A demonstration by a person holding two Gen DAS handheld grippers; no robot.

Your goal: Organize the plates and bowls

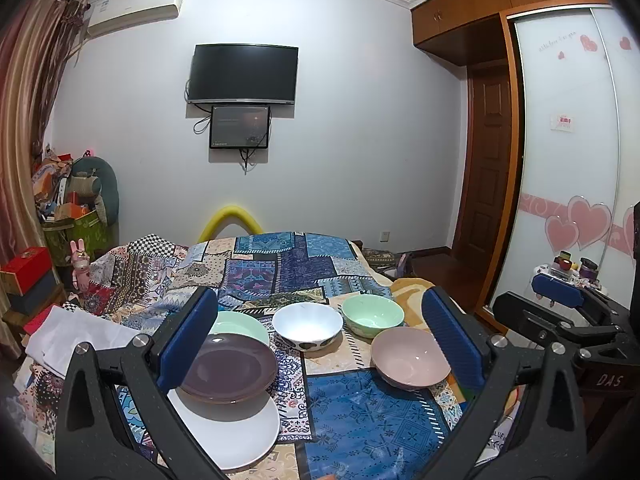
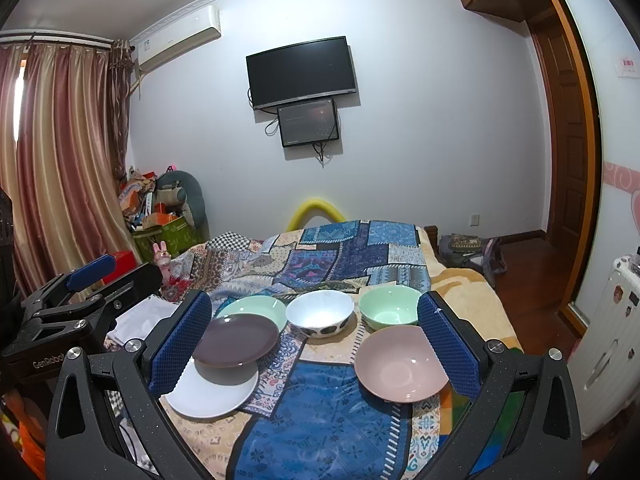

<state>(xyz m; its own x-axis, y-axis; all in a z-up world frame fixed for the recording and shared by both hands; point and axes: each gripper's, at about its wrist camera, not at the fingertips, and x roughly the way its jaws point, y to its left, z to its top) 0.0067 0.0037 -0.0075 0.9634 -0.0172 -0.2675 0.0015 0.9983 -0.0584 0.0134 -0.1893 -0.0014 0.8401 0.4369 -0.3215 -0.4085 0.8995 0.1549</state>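
On the patchwork bedspread (image 1: 352,420) the dishes sit in a loose cluster, read here from left to right. At about 8 o'clock in the left wrist view a white plate (image 1: 236,436) lies flat, and a purple plate (image 1: 232,368) sits above it, overlapping its far edge; it seems to be raised a little, casting a shadow on the white one. Just behind the purple plate, toward 10 o'clock, is a pale green plate (image 1: 240,322). At 12 o'clock stands a white bowl (image 1: 307,326) with dark spots on its outer wall. To its right, at about 1 o'clock, is a green bowl (image 1: 373,314), and nearer, at 3 o'clock, a pink bowl (image 1: 412,358) is upright and empty. The left gripper (image 1: 320,340) has its blue pads wide apart with nothing between them, hovering over the cloth. The right gripper (image 2: 316,344) is likewise spread open and empty, framing the same dishes. A dark television (image 2: 302,72) hangs on the far wall at 12 o'clock.
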